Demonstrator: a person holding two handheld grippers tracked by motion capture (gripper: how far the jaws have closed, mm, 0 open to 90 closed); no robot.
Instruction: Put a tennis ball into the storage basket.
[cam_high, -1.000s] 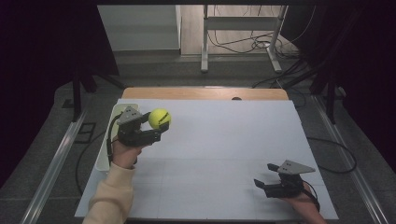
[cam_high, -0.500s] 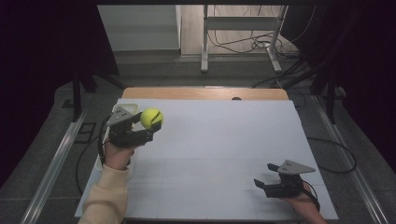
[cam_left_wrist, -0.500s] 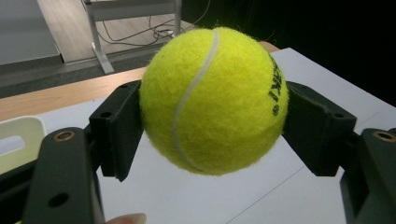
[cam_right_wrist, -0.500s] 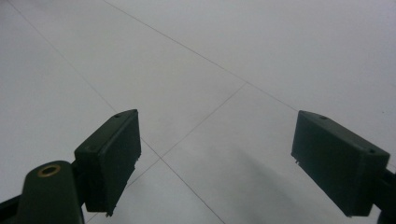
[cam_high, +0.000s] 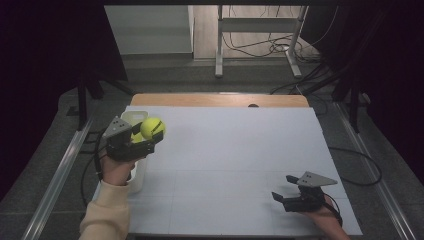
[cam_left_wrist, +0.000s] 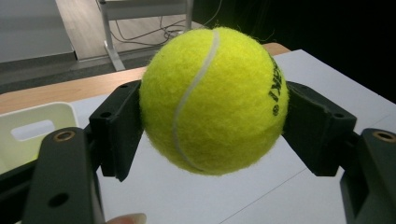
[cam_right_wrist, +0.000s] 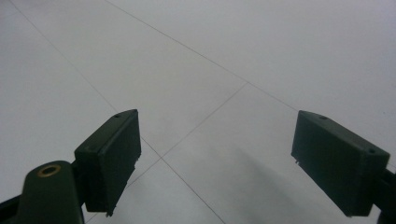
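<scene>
A person holds a gripper in each hand over a table with a big white sheet (cam_high: 230, 165) on it.

The left gripper (cam_high: 150, 136) is squeezing a yellow tennis ball (cam_high: 152, 128). In the left gripper view, the two black jaws press on both sides of the ball (cam_left_wrist: 212, 100), and the ball hangs in the air above the white sheet. The ball has a white curvy line on it and some black letters on one side.

A white bin (cam_high: 136, 150) stands at the left edge of the table, just under and behind the left gripper. In the high view, something yellow (cam_high: 135, 137) peeks out inside the bin, beside the gripper, but it is too hidden to tell what it is. In the left gripper view, the corner of the bin (cam_left_wrist: 35, 128) shows a handle hole in its wall, and what is inside cannot be seen there.

The right gripper (cam_high: 286, 192) sits low near the front right of the table. Its jaws are spread wide apart with nothing between them, just the white sheet (cam_right_wrist: 210, 70) below
</scene>
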